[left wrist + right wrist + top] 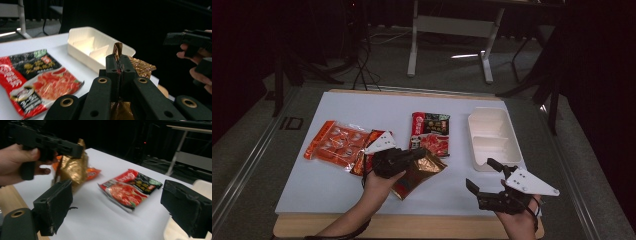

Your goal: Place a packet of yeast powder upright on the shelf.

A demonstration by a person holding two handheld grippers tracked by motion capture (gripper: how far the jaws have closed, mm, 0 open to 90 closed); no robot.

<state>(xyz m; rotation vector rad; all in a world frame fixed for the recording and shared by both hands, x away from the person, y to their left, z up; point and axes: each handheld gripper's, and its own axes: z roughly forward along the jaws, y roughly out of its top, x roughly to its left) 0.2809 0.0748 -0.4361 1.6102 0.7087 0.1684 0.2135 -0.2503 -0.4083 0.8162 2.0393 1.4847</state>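
My left gripper point(416, 154) is shut on the top edge of a gold-brown foil packet point(419, 173), holding it just above the white table point(362, 107). In the left gripper view the jaws pinch the packet point(140, 66) with a crumpled tip sticking up. The right gripper view shows the same packet point(73, 168) hanging from that gripper. My right gripper point(482, 176) is open near the front right edge, nothing between its pads point(56, 205). A red and black packet point(430, 133) lies flat mid-table. A white two-compartment tray point(493, 137) stands at the right.
An orange packet point(334, 142) lies at the left of the table, with another reddish packet point(362, 157) partly under my left gripper. A wooden edge point(412, 225) runs along the table's front. Table legs and cables stand on the floor beyond.
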